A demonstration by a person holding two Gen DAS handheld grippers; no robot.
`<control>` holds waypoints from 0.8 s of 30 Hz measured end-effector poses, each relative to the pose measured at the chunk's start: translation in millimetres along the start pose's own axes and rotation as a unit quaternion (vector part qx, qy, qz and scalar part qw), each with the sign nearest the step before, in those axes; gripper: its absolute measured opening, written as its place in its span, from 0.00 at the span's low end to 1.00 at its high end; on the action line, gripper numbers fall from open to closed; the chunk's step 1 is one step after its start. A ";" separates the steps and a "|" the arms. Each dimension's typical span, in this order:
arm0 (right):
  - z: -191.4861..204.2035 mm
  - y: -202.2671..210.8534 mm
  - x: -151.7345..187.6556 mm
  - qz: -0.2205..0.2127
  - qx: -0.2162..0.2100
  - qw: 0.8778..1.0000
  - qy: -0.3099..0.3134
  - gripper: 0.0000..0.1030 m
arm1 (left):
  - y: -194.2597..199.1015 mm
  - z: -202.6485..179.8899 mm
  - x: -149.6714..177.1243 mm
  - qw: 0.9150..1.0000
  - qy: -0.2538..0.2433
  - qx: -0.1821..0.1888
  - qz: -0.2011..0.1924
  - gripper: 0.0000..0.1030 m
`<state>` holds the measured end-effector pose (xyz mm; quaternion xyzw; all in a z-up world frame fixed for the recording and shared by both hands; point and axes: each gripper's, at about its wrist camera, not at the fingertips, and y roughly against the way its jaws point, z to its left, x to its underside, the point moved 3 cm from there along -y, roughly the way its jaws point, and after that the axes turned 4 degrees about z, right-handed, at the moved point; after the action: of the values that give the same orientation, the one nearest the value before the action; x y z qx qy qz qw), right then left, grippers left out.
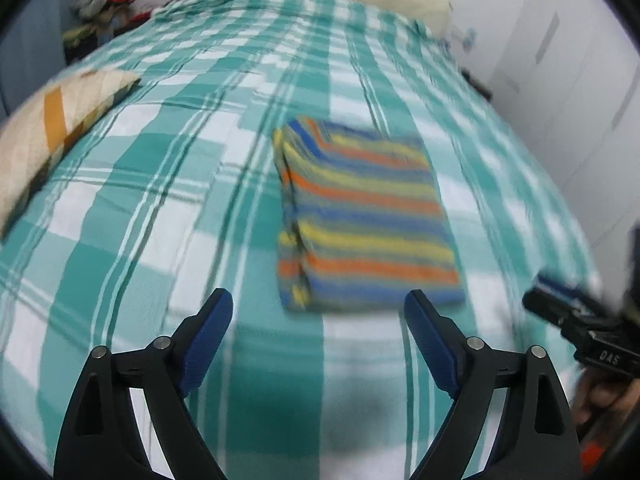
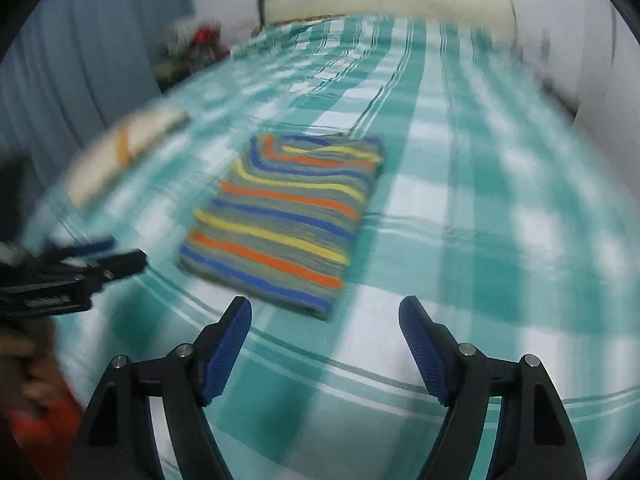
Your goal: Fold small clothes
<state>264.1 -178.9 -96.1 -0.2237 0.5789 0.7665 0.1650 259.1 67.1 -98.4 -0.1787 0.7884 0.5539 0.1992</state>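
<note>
Both claws hang open and empty above a folded striped top on the bed.

The left claw [image 1: 318, 312] and right claw [image 2: 324, 320] are spread wide, gripping nothing, tilted down just short of the striped top [image 1: 366, 216], probably because the fold looks finished. It lies as a flat, soft knitted rectangle on the green checked sheet [image 1: 160, 184], a pale pillow [image 1: 48, 136] well apart.

Motion blur smears the heap of clothes [image 2: 192, 46] by the bed's far corner; items unreadable. Pillow [image 1: 48, 136] cut off left.
</note>
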 end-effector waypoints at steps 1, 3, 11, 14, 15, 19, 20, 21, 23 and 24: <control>-13.0 -7.6 -5.2 0.000 -0.037 0.999 -0.032 0.74 | -6.6 9.8 -8.8 1.000 0.019 0.013 0.002 0.91; -45.3 -31.9 -22.7 -0.002 -0.095 0.990 -0.101 0.74 | -29.1 32.0 -28.7 0.997 0.065 0.040 0.013 0.91; -79.3 -144.5 -80.0 0.032 -0.197 0.960 -0.196 0.67 | -134.1 30.8 -76.6 0.992 0.072 0.066 0.082 0.81; -62.7 -175.9 -87.9 0.043 -0.212 0.957 -0.192 0.49 | -152.1 18.4 -82.4 0.992 0.051 0.056 0.097 0.20; -55.7 -180.0 -90.0 0.043 -0.194 0.964 -0.177 0.42 | -152.3 15.0 -84.9 0.992 0.056 0.054 0.102 0.20; -29.0 -154.9 -103.2 0.007 -0.134 0.985 -0.112 0.26 | -118.2 -9.9 -92.7 0.998 0.012 0.039 0.052 0.16; -22.8 -144.4 -106.1 -0.006 -0.131 0.987 -0.097 0.25 | -103.7 -18.8 -95.0 0.998 0.001 0.044 0.038 0.16; -16.4 -131.5 -110.2 -0.020 -0.133 0.987 -0.087 0.25 | -94.8 -23.6 -97.5 0.998 -0.004 0.048 0.029 0.16; -5.2 -103.7 -119.9 -0.047 -0.133 0.987 -0.071 0.25 | -68.2 -34.7 -103.6 0.998 -0.017 0.053 0.006 0.16; -1.2 -89.4 -124.7 -0.061 -0.138 0.986 -0.065 0.25 | -53.3 -41.6 -107.2 0.998 -0.026 0.056 -0.008 0.16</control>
<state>415.5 -154.7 -102.5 -0.2289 0.4413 0.8404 0.2160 372.9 17.2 -73.4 -0.1589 0.8114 0.5116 0.2336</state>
